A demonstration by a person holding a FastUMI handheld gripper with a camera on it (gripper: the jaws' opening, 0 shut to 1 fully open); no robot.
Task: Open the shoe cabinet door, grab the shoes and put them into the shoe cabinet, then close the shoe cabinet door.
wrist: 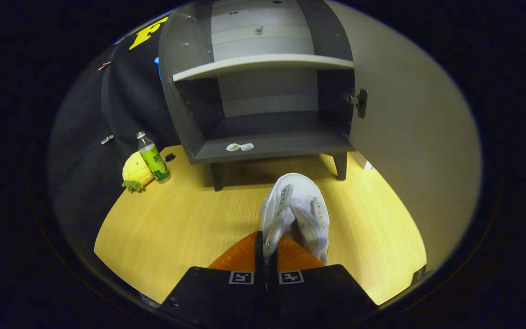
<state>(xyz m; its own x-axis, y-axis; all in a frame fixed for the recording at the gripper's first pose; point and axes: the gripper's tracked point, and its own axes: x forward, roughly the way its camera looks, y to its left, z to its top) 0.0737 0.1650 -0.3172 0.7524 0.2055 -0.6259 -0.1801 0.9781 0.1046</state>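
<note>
Gripper view shows the tongs (266, 256) pressed together on the collar edge of a white shoe (296, 211), which hangs just ahead of the fingers above the table (176, 228). Its long axis runs straight away from the tongs, toe toward the shoe cabinet (263, 146), which stands directly beyond with its door (409, 137) swung open to the right. The lower compartment lies dead ahead of the toe. The shoe's heel is hidden behind the fingers, and the small pale objects on the cabinet floor are hard to identify
</note>
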